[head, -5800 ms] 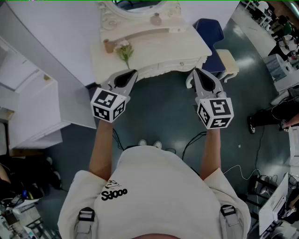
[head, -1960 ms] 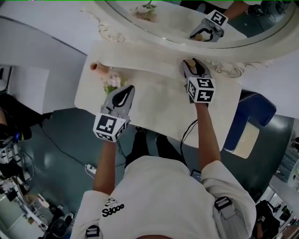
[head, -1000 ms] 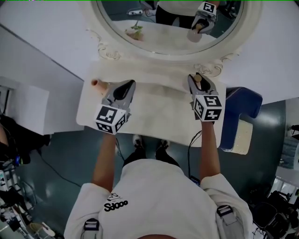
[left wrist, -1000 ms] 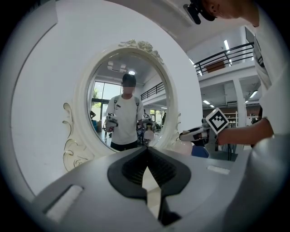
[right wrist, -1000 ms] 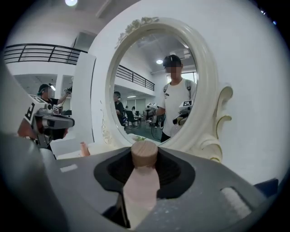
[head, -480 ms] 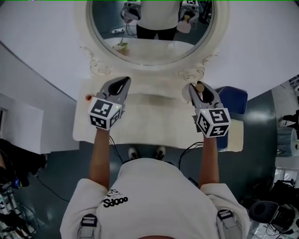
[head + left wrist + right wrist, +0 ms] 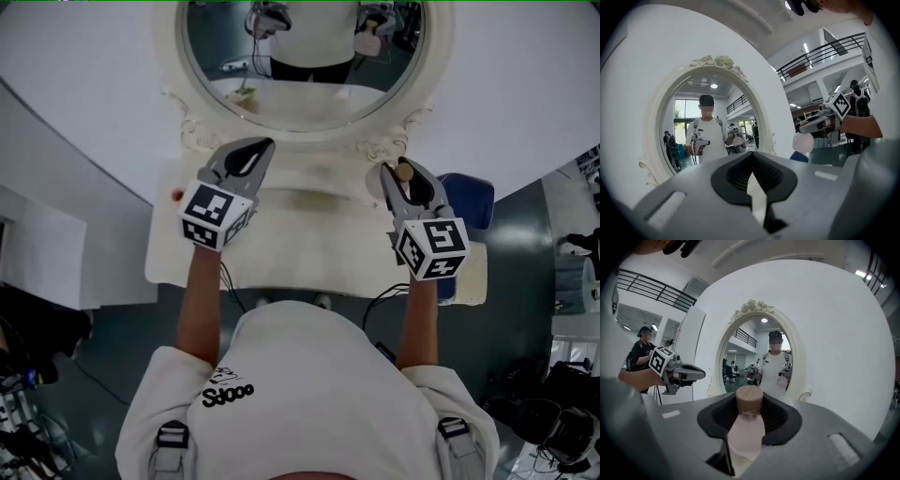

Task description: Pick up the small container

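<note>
A cream-white dressing table (image 7: pixel 309 239) with carved edges stands against a plain white wall (image 7: pixel 525 84), under an oval mirror in an ornate cream frame (image 7: pixel 190 127). The floor around it is dark grey-green (image 7: pixel 539 281). A low white cabinet (image 7: pixel 37 253) stands to the table's left, and a blue padded chair (image 7: pixel 476 195) is just beside its right end. The bare middle of the tabletop lies open between the two tools, and its front edge sits close to the person in a white T-shirt (image 7: pixel 309 394).

The left gripper (image 7: pixel 265 143) hangs over the back left of the table near the mirror frame. Its jaws are closed together with nothing between them.

The right gripper (image 7: pixel 400 169) is over the back right of the table, well apart from the left one. Its jaws are clamped on a small pale pink bottle with a round wooden cap (image 7: pixel 746 430). The bottle stands upright between the pads with its cap poking above them, and the mirror shows it held up off the table at chest height.
</note>
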### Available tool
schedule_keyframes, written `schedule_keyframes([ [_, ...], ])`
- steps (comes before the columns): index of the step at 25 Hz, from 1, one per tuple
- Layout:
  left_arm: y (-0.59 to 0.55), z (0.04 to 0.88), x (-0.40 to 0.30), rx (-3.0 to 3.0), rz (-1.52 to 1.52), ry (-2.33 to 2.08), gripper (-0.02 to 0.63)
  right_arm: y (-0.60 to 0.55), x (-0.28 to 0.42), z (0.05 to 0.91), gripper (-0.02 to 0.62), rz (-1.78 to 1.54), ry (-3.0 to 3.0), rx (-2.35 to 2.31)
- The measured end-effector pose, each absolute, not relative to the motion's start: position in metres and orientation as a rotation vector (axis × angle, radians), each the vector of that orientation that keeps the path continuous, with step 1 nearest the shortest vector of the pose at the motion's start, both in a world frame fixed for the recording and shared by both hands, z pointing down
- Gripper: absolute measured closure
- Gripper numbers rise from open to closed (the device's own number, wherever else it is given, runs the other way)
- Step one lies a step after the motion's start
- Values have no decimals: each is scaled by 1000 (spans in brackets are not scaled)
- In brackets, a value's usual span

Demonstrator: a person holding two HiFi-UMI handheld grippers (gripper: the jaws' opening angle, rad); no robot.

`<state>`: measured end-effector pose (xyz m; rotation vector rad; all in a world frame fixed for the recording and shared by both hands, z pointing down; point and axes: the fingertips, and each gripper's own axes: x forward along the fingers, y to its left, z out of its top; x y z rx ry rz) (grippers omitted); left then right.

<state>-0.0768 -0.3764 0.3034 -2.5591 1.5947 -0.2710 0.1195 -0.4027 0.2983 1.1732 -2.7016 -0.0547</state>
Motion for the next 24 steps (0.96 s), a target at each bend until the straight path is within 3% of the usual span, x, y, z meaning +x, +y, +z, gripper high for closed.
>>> schedule_keyframes([
  [24, -376, 307, -60, -2580, -301, 1563, 586, -399, 116, 298, 465, -67, -2710, 1116],
])
